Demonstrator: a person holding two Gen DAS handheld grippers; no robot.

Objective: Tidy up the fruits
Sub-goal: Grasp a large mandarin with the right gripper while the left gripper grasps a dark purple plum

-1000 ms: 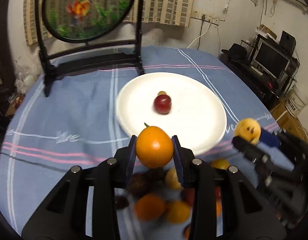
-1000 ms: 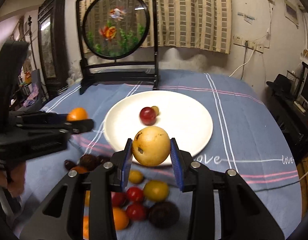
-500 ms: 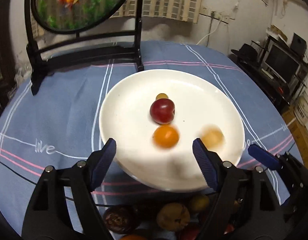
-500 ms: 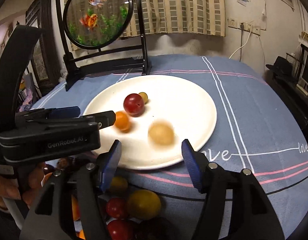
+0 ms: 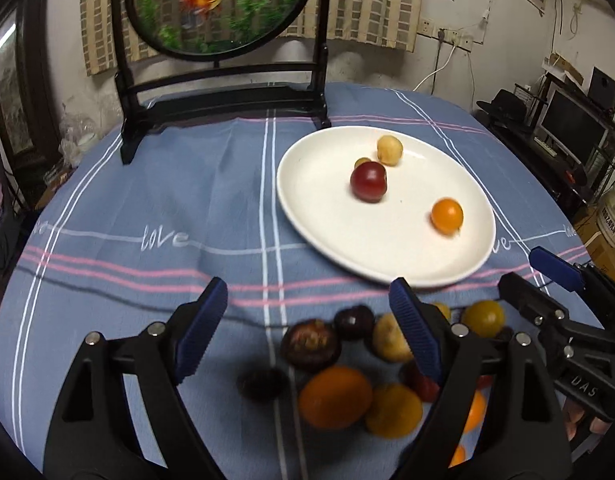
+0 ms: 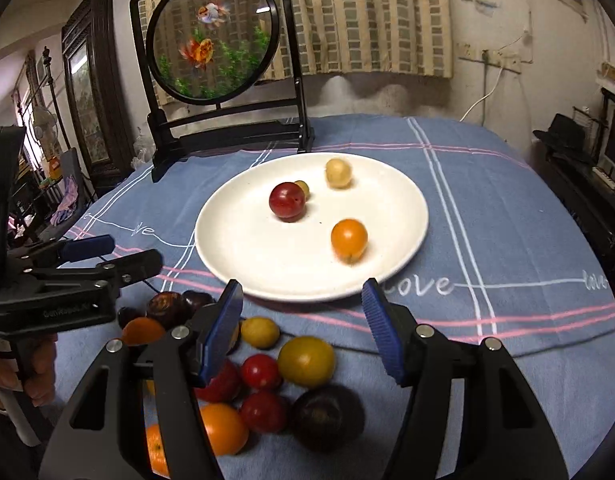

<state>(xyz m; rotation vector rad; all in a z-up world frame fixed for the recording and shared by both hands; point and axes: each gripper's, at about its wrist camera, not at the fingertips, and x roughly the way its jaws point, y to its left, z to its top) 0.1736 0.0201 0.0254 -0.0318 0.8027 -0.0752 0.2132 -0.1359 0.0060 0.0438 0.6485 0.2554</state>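
Now the left gripper, jaws opening, and the half-spread right gripper hold nothing; the orange fruit lies near the plate's near rim, its long axis unreadable.

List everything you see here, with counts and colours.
Plate: one, white, centre of cloth.
Red fruit: one, dark red, on plate.
Orange fruit: one, orange, on plate.
Pale fruit: one, yellowish, plate's far side.
Small fruit: one, brownish, behind red fruit.
Loose fruit: pile, mixed, on cloth before plate.
Cloth: one, blue striped, under everything.
Goldfish screen: one, black-framed, cloth's back.
Left gripper: one, black, jaws opening, empty.
Right gripper: one, black, open, empty.
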